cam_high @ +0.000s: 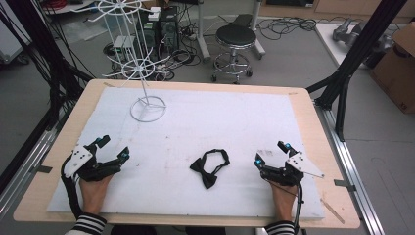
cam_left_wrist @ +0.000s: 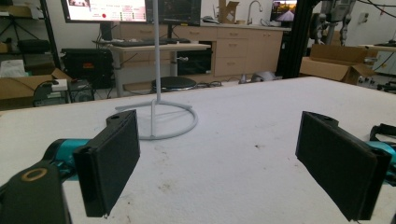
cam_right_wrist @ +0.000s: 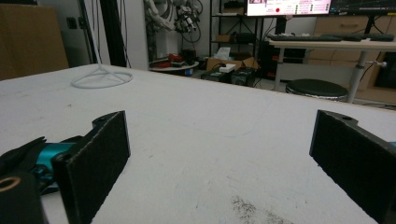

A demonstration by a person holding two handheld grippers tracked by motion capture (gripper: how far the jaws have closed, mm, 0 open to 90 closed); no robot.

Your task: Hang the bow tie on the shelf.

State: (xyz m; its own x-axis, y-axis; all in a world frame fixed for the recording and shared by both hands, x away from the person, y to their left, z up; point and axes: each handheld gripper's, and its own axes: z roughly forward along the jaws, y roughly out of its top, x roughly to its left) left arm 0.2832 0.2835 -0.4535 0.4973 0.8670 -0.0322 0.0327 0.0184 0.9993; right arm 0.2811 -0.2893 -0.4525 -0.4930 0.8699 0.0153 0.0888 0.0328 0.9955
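A black bow tie (cam_high: 210, 168) with its neck band lies on the white sheet (cam_high: 220, 122), near the front middle. At the back left a white wire display stand (cam_high: 142, 73) rises from a ring base (cam_left_wrist: 161, 119) (cam_right_wrist: 100, 78). My left gripper (cam_high: 113, 150) rests on the sheet at the front left, open, with nothing between its pads (cam_left_wrist: 112, 158). To the right of the bow tie my right gripper (cam_high: 271, 153) rests open as well, its jaws wide apart over bare sheet. Both stand apart from the bow tie.
The wooden table edge (cam_high: 313, 127) frames the sheet. Black frame posts (cam_high: 359, 49) stand at the right and left. A round stool (cam_high: 235, 46), cables and computer gear lie on the floor behind the table. A cardboard box (cam_high: 399, 68) sits far right.
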